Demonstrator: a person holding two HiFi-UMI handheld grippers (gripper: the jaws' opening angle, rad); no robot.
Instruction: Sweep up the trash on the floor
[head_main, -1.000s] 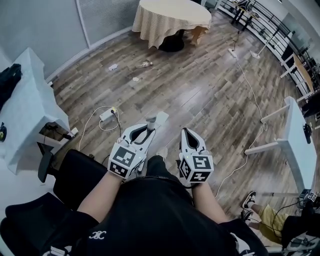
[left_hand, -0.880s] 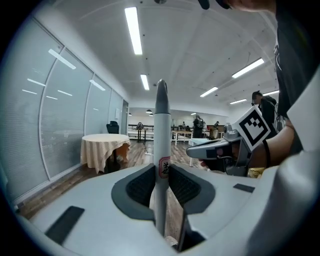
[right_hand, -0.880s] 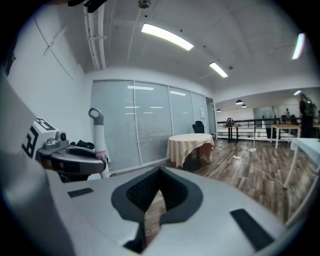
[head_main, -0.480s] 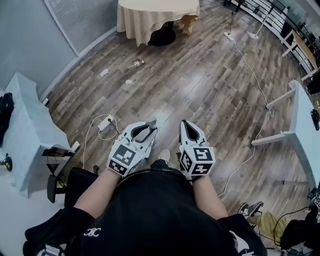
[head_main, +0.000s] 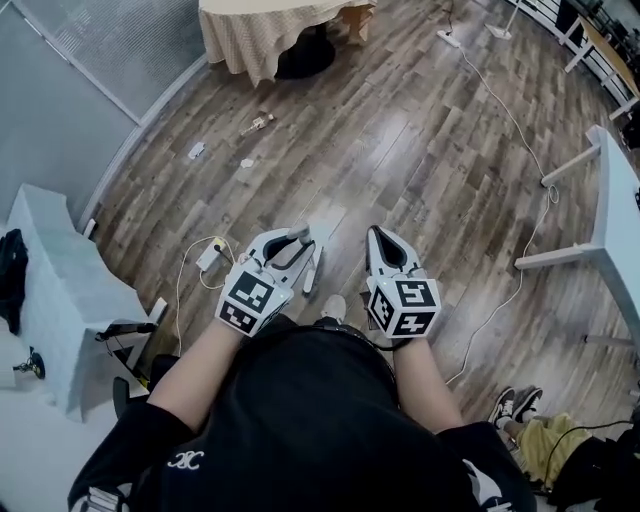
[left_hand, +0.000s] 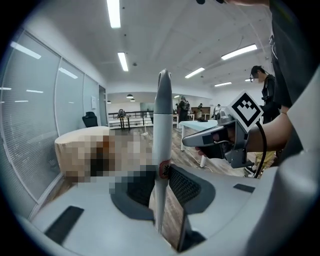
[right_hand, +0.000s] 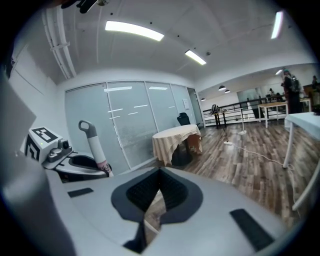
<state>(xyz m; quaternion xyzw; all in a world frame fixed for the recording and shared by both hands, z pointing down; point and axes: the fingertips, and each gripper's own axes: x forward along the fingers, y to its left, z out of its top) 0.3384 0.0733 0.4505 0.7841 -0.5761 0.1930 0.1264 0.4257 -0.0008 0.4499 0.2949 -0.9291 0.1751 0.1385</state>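
Note:
Scraps of trash lie far ahead on the wood floor: one piece (head_main: 257, 124) near the round table, a white scrap (head_main: 196, 150) by the wall, a small bit (head_main: 246, 162) between them. My left gripper (head_main: 290, 241) is shut on an upright white handle with a grey looped top (head_main: 312, 270); in the left gripper view the handle (left_hand: 162, 150) stands between the jaws. Beside it, my right gripper (head_main: 377, 236) is shut with nothing in it (right_hand: 159, 194). The right gripper view also shows the handle (right_hand: 93, 143). What is at the handle's lower end is hidden.
A round table with a beige cloth (head_main: 262, 32) stands beyond the trash. A white table (head_main: 58, 285) is at the left, a power strip with cable (head_main: 209, 256) beside it. A white desk (head_main: 618, 195) and a long floor cable (head_main: 510, 125) are at the right.
The head view has shifted: the round table and the trash have slid up and left in the picture. Both grippers keep their pose, the left still holding the handle.

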